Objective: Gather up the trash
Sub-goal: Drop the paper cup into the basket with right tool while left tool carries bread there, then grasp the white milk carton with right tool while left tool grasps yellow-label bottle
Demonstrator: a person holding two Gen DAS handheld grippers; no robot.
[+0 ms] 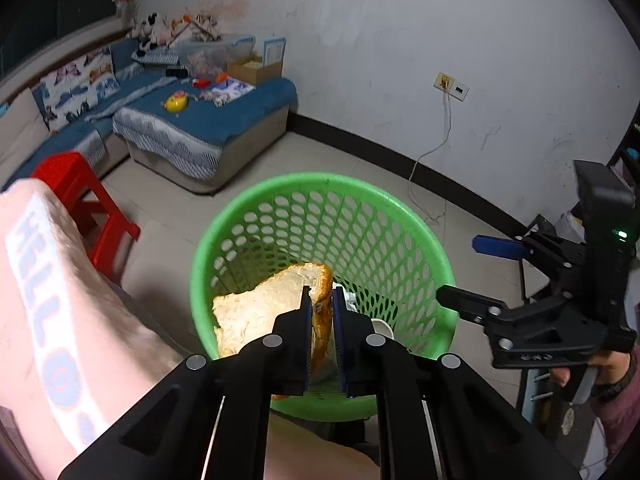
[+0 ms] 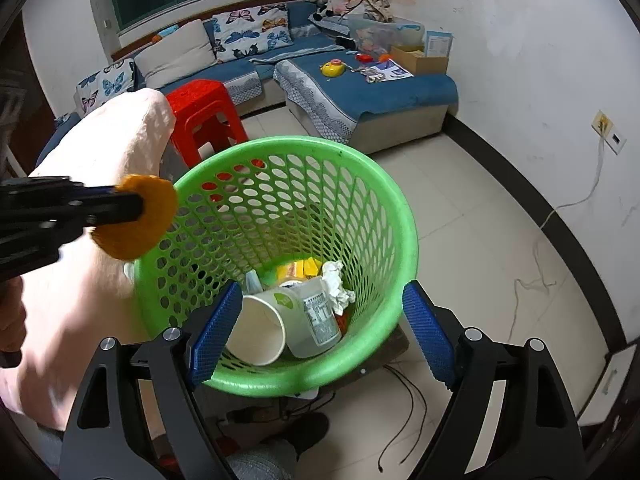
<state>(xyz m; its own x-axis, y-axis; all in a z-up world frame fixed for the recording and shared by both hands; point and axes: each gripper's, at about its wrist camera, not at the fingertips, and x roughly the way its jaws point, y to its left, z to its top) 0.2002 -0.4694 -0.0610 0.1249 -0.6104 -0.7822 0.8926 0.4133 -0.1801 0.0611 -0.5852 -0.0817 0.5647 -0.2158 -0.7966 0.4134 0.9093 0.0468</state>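
My left gripper [image 1: 321,312] is shut on a slice of bread [image 1: 256,312] with a brown crust and holds it over the rim of a green perforated bin [image 1: 360,216]. The right wrist view shows the bread's crust edge [image 2: 152,216] at the bin's left rim [image 2: 384,208]. My right gripper [image 2: 320,328] is open and empty just above the bin's near rim; it also shows in the left wrist view [image 1: 460,268]. Inside the bin lie a paper cup [image 2: 260,332], a clear plastic cup [image 2: 316,320] and crumpled paper [image 2: 336,284].
A red plastic stool [image 2: 204,112] stands behind the bin. A blue sofa [image 2: 372,92] with toys runs along the back wall. A pink-clothed knee [image 1: 60,300] is left of the bin. Cables [image 2: 404,420] lie on the tiled floor.
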